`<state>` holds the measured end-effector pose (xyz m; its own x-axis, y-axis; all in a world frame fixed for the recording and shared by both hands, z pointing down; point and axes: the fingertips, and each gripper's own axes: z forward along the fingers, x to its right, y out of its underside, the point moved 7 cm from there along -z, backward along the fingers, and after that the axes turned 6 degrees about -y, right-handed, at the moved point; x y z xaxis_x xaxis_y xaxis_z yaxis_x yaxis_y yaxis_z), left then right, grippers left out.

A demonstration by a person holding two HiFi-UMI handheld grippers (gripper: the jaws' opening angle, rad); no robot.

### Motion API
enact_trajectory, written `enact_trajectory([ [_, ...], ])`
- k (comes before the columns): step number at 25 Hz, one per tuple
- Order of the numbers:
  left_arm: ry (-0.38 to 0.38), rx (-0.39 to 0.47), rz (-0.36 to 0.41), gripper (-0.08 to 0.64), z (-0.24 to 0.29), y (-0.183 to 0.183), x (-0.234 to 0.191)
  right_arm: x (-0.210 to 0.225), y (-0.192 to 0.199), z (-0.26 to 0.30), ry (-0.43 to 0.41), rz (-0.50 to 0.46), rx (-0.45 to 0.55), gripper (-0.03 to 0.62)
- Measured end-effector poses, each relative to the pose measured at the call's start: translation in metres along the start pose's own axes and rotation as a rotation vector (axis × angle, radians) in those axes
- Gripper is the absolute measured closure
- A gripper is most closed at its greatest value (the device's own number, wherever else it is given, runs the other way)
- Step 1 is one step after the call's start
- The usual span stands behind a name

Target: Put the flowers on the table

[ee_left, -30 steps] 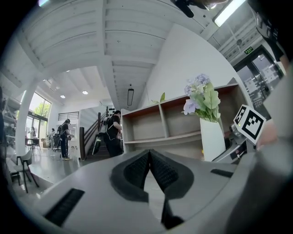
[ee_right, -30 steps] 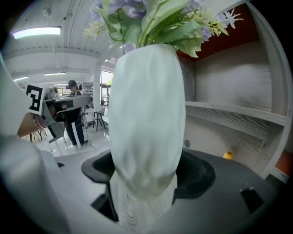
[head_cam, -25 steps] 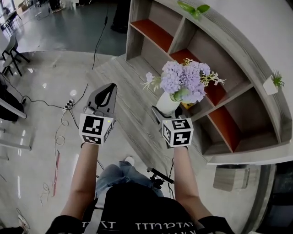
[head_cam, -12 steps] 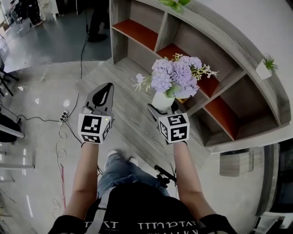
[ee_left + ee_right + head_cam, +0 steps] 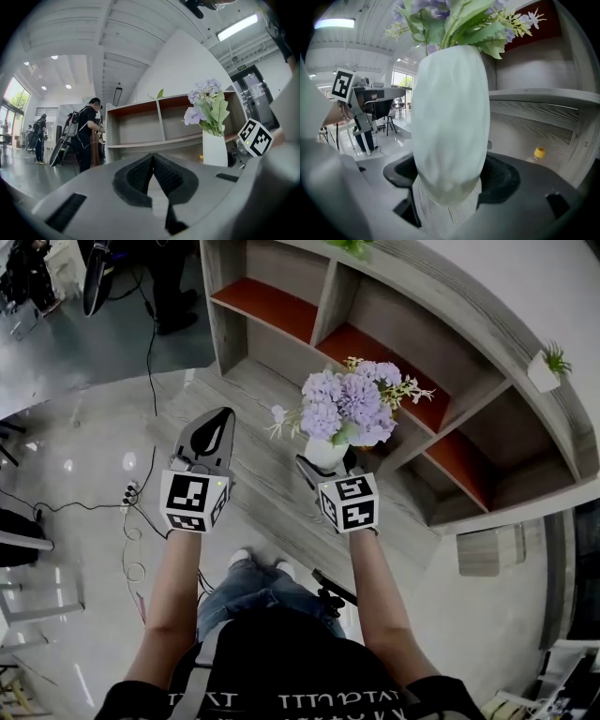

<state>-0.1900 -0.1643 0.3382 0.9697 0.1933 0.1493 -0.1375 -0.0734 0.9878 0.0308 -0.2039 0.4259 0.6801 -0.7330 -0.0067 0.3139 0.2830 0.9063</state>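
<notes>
Right gripper (image 5: 328,463) has its fingers clamped on the white vase (image 5: 323,450), low on the body near the base. The right gripper view shows the vase (image 5: 450,117) filling the gap between both pads, with nothing under it, so it looks carried in the air. The vase's long axis is upright, crossing the fingers at about a right angle. The purple flowers (image 5: 352,404) stand above the grip with the heads leaning slightly toward the shelf unit (image 5: 450,418). Left gripper (image 5: 212,432) is beside it and well apart, fingers closed tip to tip on nothing, so the right hand alone has the load. The shelf unit is straight ahead and close, and a small bottle (image 5: 539,153) with a yellow cap lies on its low shelf. Shiny floor (image 5: 84,437) is below, with a power strip (image 5: 129,493) and cables on it. No tabletop shows in the head view. The only one visible is far off to the left in the right gripper view (image 5: 380,101), with chairs. Likely step is carrying: turn away from the shelf toward that side, keep the vase vertical, and set the base down flat before the fingers release. The grip is low and the load top-heavy, so tipping is the risk.
</notes>
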Motion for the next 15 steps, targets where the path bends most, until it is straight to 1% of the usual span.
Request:
enact_trajectory([
  [8,0.103,-0.019,0.017,0.549,0.009,0.013,-0.019,-0.017,0.019,0.029,0.059,0.032,0.012,0.199],
  [15,0.17,-0.014,0.017,0.549,0.012,0.028,-0.041,-0.038,0.038,0.054,0.111,0.035,0.01,0.199],
])
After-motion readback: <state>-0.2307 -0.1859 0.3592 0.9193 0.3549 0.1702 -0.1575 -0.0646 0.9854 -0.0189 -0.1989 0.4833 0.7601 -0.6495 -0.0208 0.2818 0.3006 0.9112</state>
